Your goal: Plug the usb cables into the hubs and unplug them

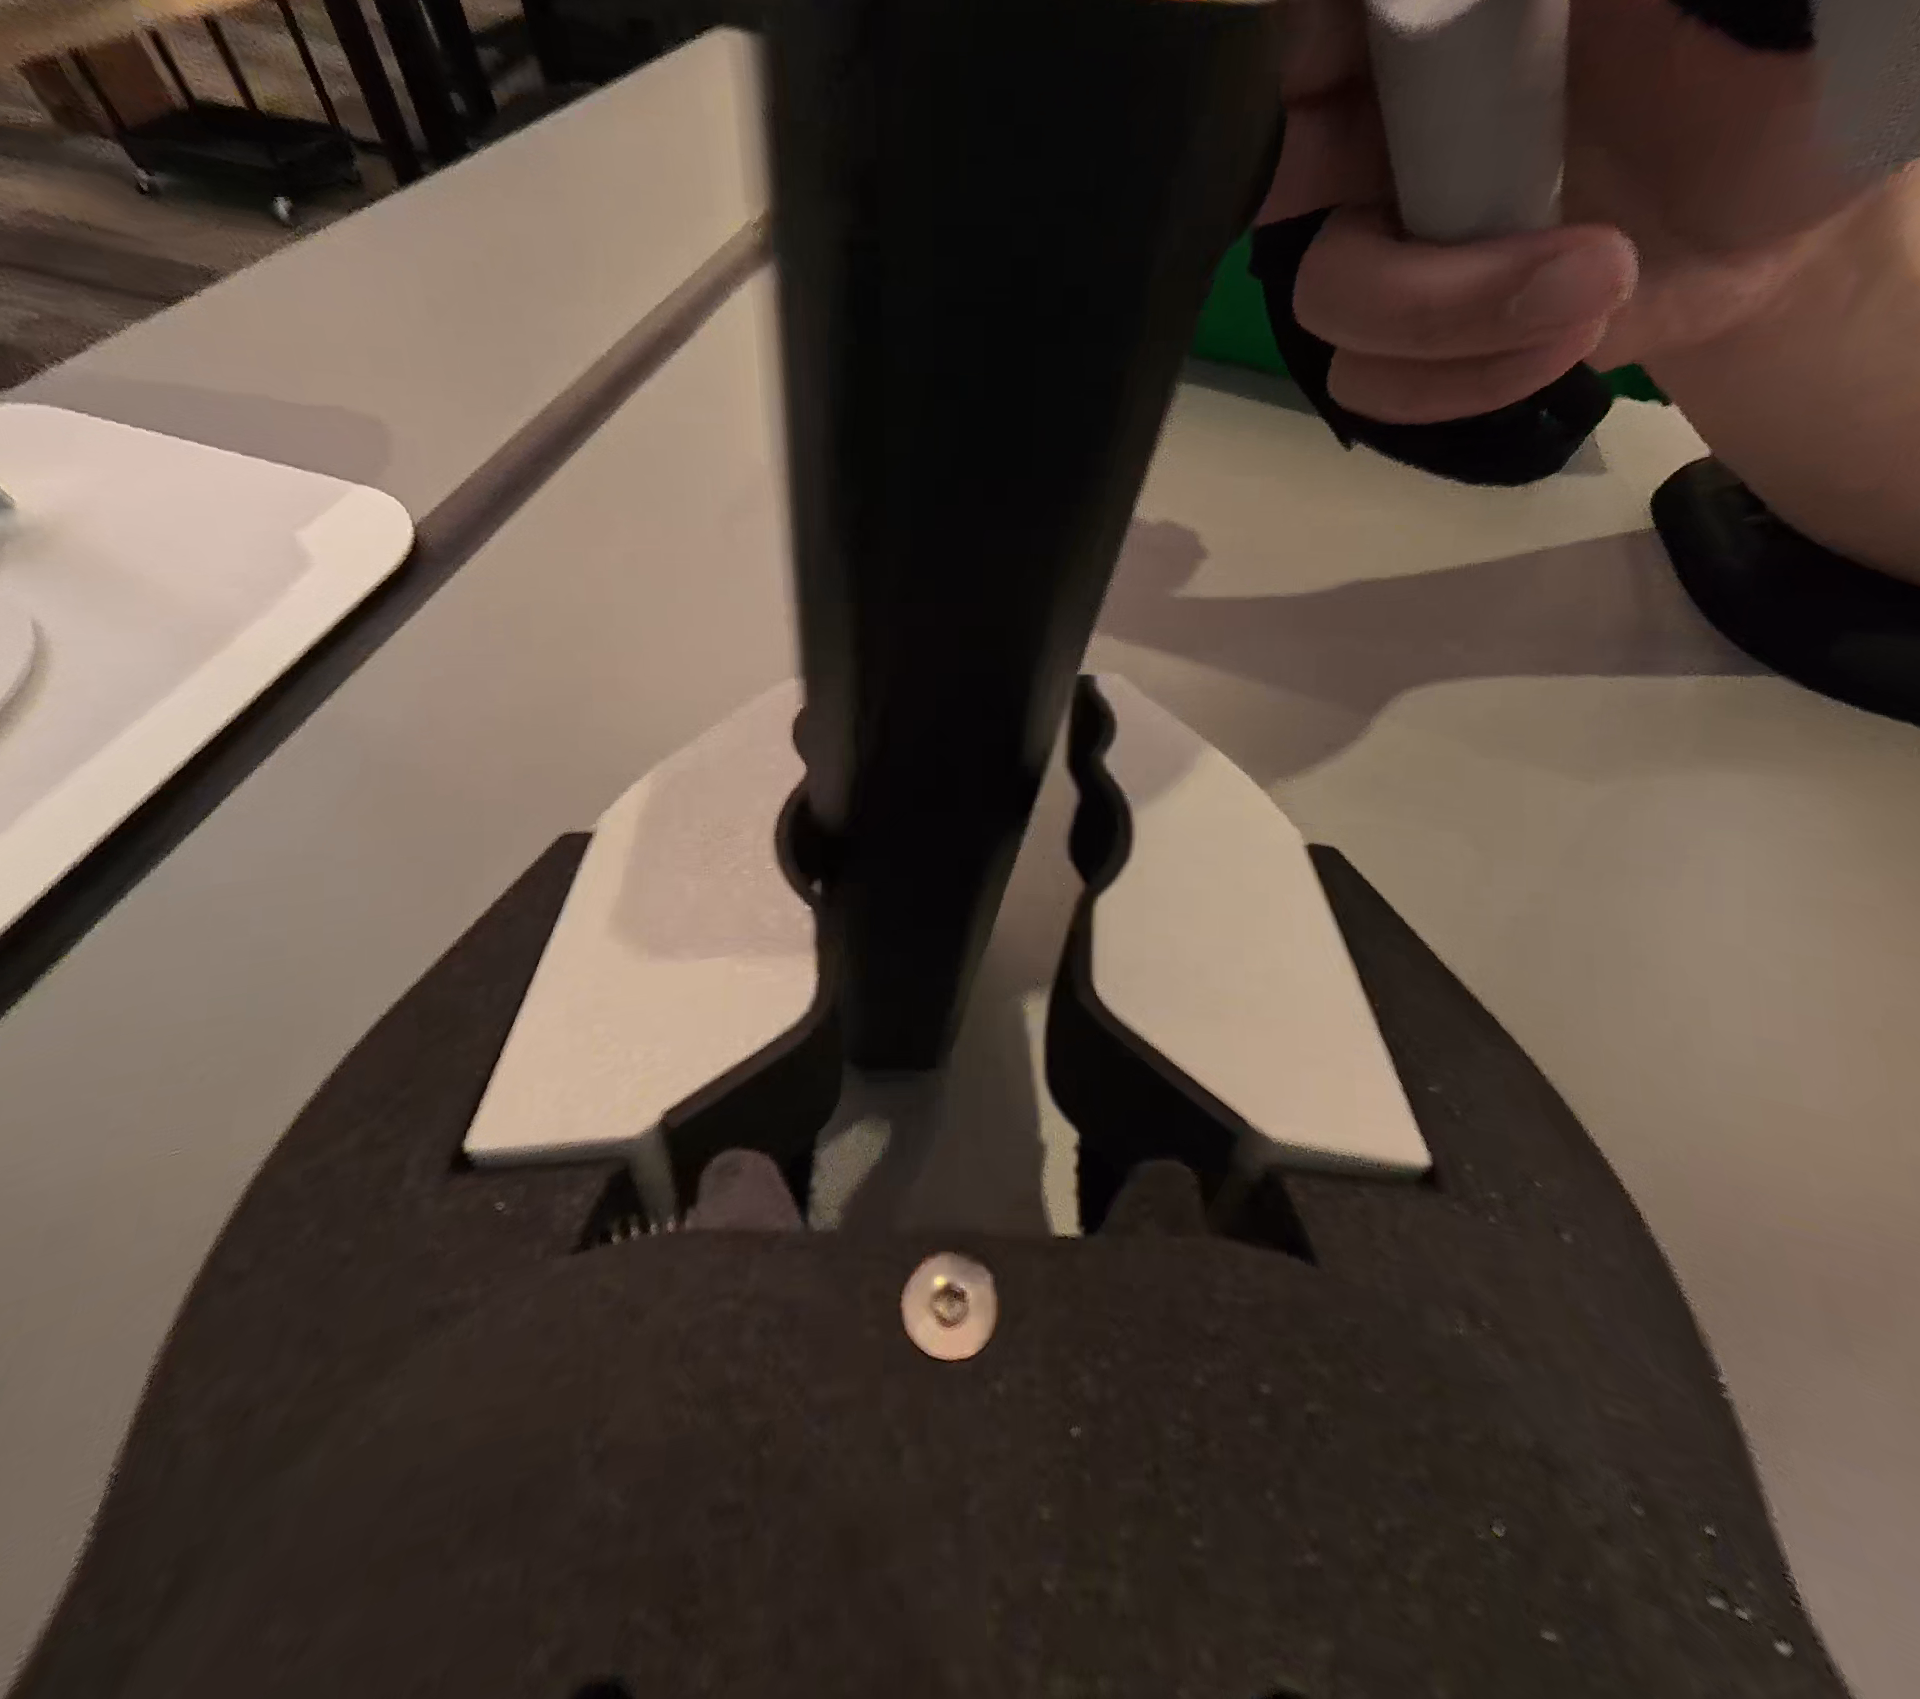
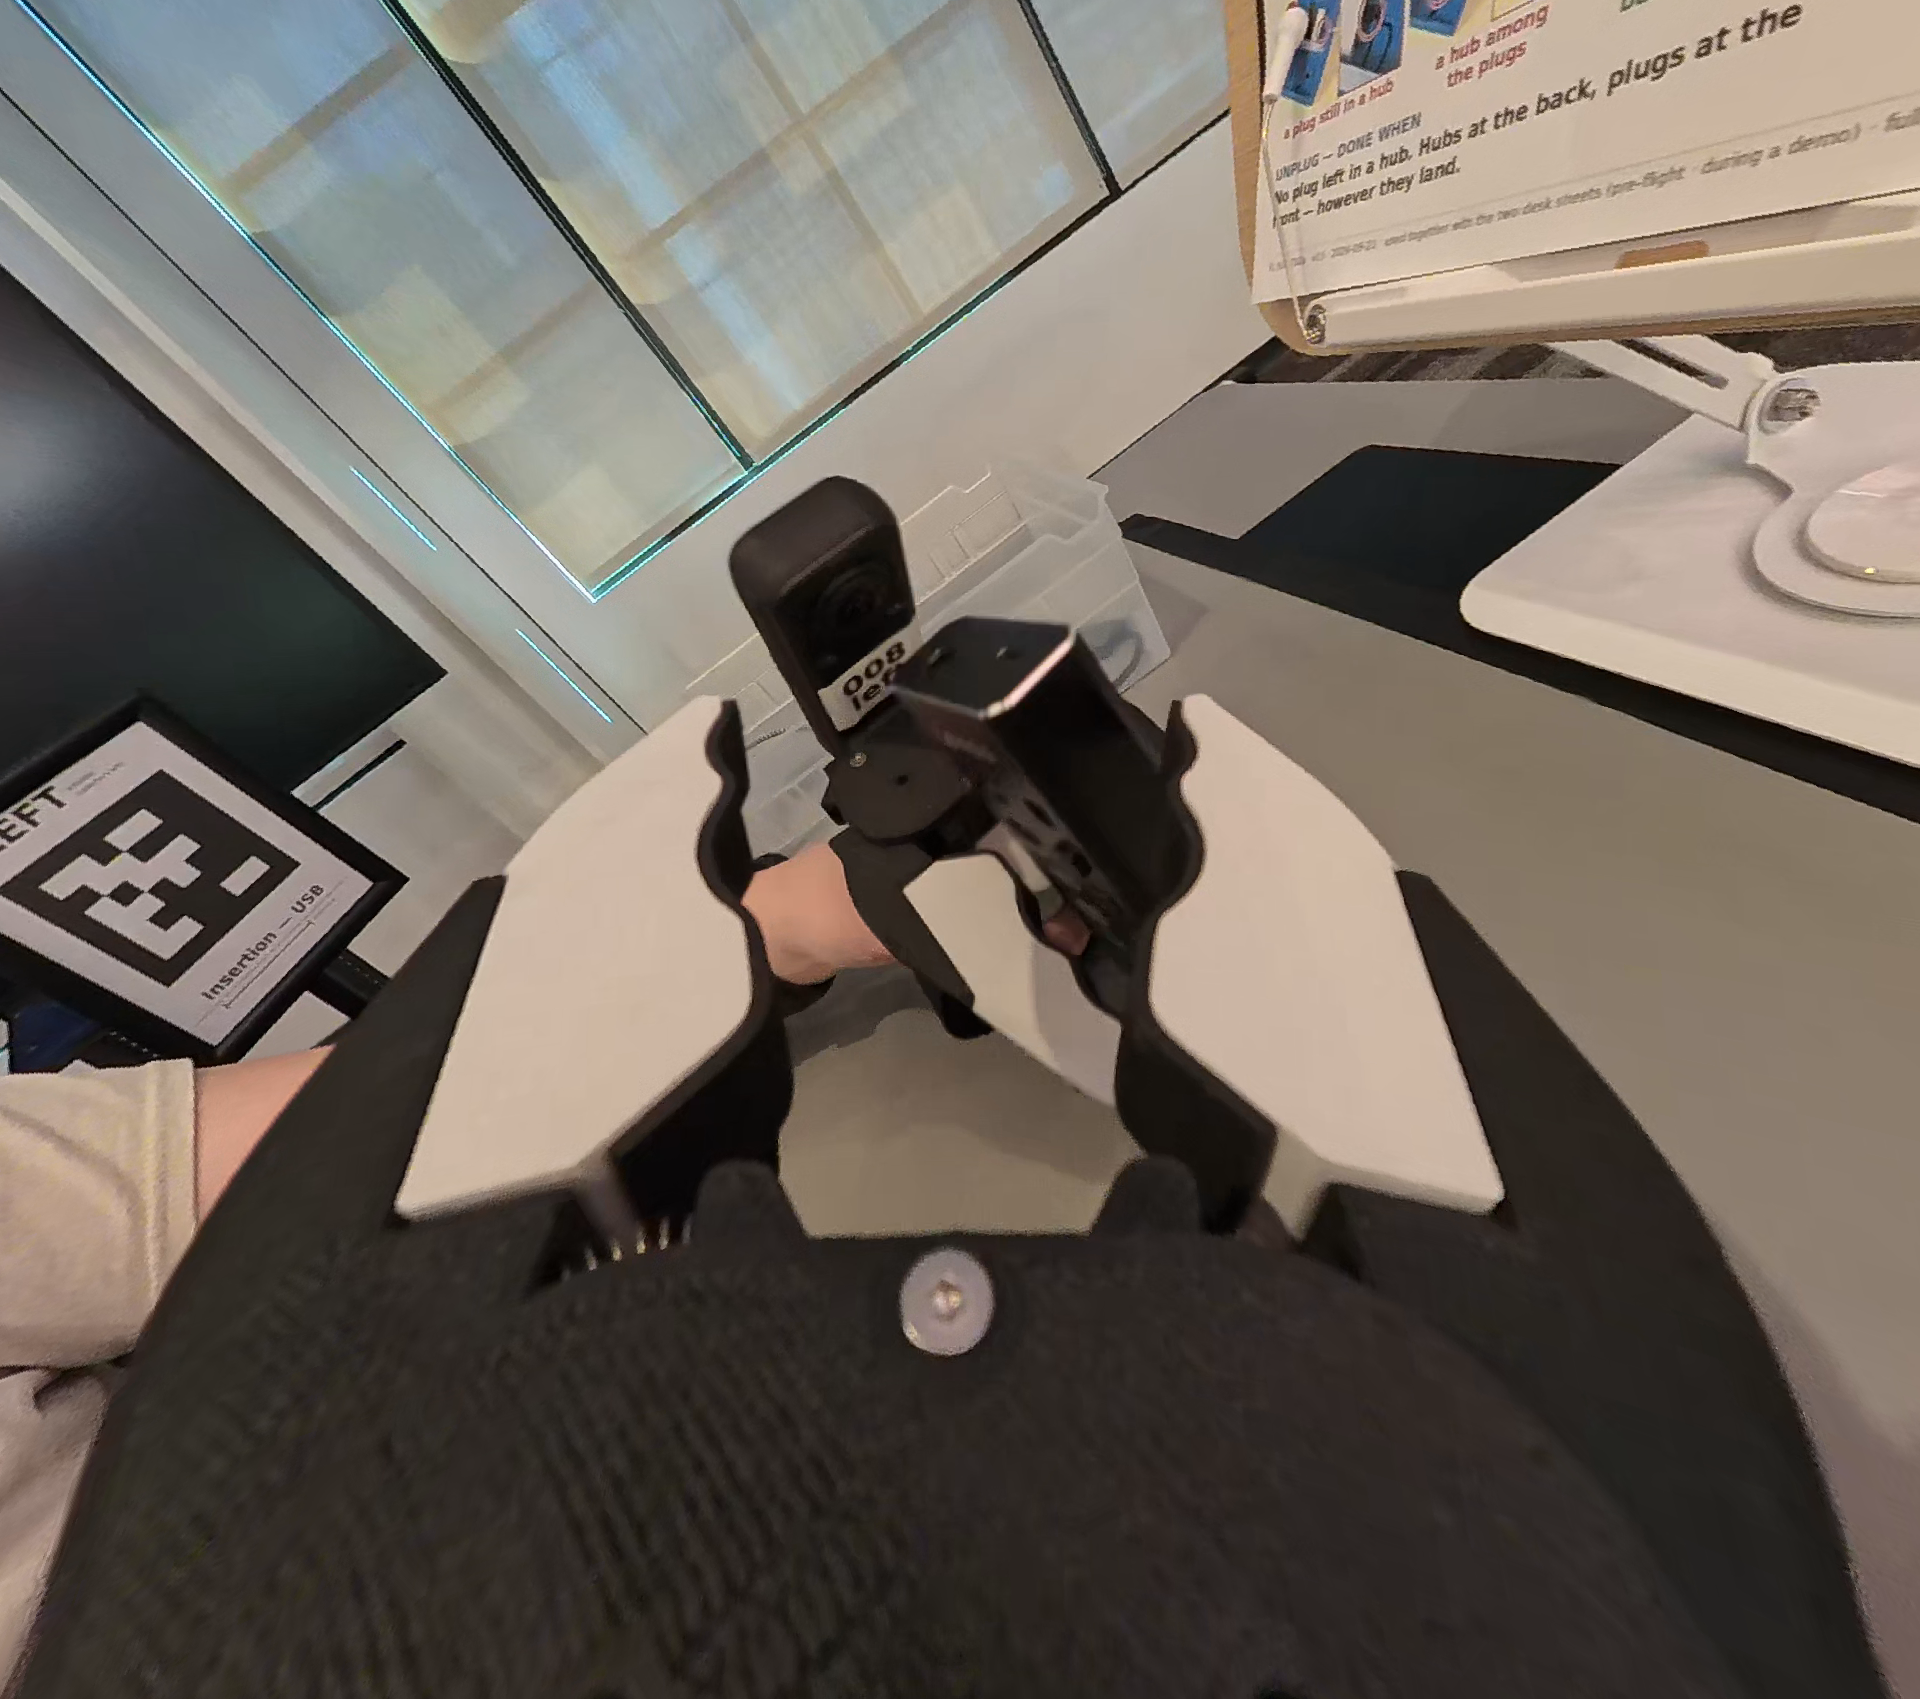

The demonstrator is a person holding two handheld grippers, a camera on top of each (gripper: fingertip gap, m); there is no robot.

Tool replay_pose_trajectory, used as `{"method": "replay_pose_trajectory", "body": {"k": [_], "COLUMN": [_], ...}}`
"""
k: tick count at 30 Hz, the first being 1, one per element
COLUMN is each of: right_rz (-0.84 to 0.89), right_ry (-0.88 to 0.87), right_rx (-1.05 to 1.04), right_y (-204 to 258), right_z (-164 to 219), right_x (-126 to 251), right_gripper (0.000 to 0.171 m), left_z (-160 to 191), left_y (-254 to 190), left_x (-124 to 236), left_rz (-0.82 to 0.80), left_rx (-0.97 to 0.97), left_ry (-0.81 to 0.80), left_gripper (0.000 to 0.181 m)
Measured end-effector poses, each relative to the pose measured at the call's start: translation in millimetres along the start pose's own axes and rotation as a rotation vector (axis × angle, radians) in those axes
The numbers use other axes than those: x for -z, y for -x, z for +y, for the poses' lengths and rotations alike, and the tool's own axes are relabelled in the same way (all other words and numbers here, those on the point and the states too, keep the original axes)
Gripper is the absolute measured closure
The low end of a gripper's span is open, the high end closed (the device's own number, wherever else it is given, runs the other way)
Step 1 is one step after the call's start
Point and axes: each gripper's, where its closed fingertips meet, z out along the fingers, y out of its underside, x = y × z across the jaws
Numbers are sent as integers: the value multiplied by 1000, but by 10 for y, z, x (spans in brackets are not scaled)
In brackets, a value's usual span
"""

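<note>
A black USB hub (image 1: pixel 987 402) with a silver end cap stands up between the fingers of my left gripper (image 1: pixel 945 766), which is shut on its lower part. In the right wrist view the same hub (image 2: pixel 1039 704) sits in the left gripper (image 2: pixel 935 880), held up by a hand above the grey table. My right gripper (image 2: pixel 951 745) is open, its fingers spread on either side of the hub and a little short of it. A small pale part on the hub's side (image 2: pixel 1029 870) may be a plug; I cannot tell. No cable shows clearly.
A white stand base (image 2: pixel 1662 610) (image 1: pixel 156 610) sits on the grey table (image 2: pixel 1558 922), holding an instruction board (image 2: pixel 1558 39). A framed marker sign (image 2: pixel 156 891) stands at the left and a clear plastic bin (image 2: pixel 1039 548) behind. A hand grips the right gripper's handle (image 1: pixel 1455 91).
</note>
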Motion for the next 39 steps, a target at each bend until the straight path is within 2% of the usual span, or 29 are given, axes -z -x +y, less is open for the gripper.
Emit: {"method": "replay_pose_trajectory", "body": {"k": [3,7,12,16,32,39], "right_rz": [-3,-5,8,11,27,35], "right_ry": [8,9,6,8,26,29], "right_rx": [-4,-16,-14,-14,-12,-11], "right_y": [3,-13,-39,-54,-96,-121], "right_z": [16,27,14,19,62,69], "right_x": [-12,-11,2,4,-10,-3], "right_gripper": [93,92,92,93,93,93], "left_z": [45,100,-7,-97,-139,-198], "left_y": [13,-14,-3,16,-7,16], "left_x": [-46,-82,-55,4,12,56], "left_rz": [-38,-53,-59,-76,-84,-97], "left_rx": [-34,-68,-27,-44,-70,-61], "left_ry": [43,89,37,-2,-3,-37], "left_gripper": [129,134,121,126,129,141]}}
